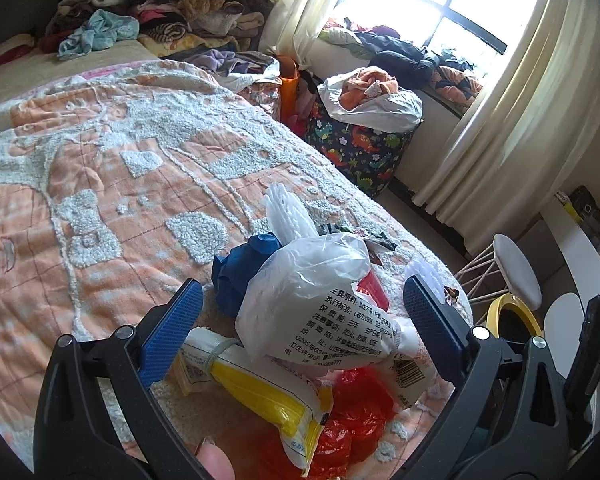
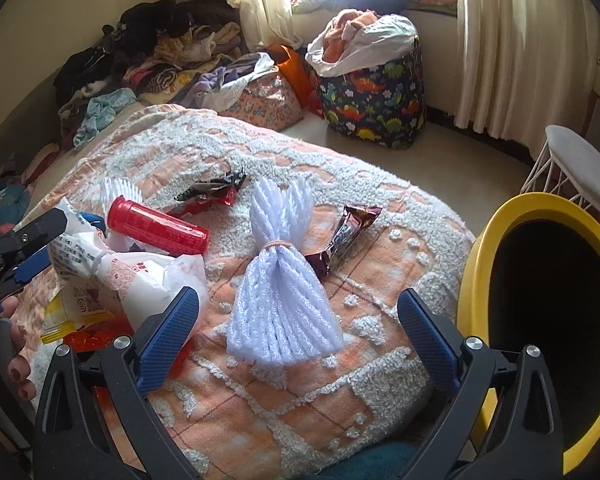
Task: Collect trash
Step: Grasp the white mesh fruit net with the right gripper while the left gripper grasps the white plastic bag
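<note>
Trash lies on the orange and white bedspread point(image 2: 300, 396). My left gripper point(image 1: 304, 316) is open, its blue pads on either side of a white printed plastic bag point(image 1: 312, 300). Under that bag lie a yellow and white packet point(image 1: 268, 396), a red plastic bag point(image 1: 356, 420) and a blue crumpled piece point(image 1: 240, 276). My right gripper point(image 2: 298, 328) is open just above a white foam net bundle point(image 2: 284, 276). A red tube point(image 2: 156, 232), a brown wrapper point(image 2: 348, 232) and a dark red wrapper point(image 2: 216, 192) lie beyond. The yellow trash bin point(image 2: 472, 280) stands at the bed's right.
A dinosaur-print basket point(image 2: 376, 96) with a white bag of clothes stands on the floor by the curtain point(image 2: 500, 40). A white stool point(image 2: 580, 164) stands behind the bin. Clothes pile up at the bed's far end point(image 2: 148, 56). The left gripper shows at the right wrist view's left edge point(image 2: 16, 252).
</note>
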`<action>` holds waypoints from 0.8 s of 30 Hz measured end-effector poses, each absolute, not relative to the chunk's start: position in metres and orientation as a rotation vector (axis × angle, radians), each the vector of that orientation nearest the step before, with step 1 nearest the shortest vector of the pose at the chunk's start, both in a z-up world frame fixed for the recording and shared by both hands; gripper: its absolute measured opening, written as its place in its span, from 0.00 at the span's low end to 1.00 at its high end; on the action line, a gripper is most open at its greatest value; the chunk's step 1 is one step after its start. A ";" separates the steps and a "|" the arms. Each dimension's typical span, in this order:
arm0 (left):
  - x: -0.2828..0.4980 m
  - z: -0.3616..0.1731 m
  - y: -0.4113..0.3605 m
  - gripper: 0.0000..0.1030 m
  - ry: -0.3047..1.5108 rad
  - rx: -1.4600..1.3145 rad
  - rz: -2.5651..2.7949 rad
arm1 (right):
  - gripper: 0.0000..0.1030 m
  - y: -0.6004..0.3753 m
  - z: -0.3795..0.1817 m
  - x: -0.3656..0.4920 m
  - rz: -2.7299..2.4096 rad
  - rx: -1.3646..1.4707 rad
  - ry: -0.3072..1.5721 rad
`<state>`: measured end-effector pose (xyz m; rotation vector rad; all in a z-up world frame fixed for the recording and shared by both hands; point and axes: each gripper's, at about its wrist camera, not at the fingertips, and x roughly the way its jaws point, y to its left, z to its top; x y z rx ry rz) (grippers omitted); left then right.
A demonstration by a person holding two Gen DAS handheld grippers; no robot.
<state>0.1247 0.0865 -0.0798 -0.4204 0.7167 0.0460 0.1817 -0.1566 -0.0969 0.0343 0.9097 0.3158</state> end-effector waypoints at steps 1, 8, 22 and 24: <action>0.125 -0.082 0.086 0.89 0.722 -0.425 0.041 | 0.90 -0.154 -0.100 0.185 0.319 0.035 0.922; 0.125 -0.089 0.086 0.70 0.745 -0.455 0.060 | 0.39 -0.153 -0.113 0.189 0.381 0.074 0.991; 0.106 -0.061 0.077 0.37 0.664 -0.440 0.010 | 0.26 -0.179 -0.071 0.144 0.477 0.170 0.801; 0.103 -0.052 0.074 0.37 0.641 -0.434 0.002 | 0.26 -0.184 -0.066 0.138 0.471 0.176 0.782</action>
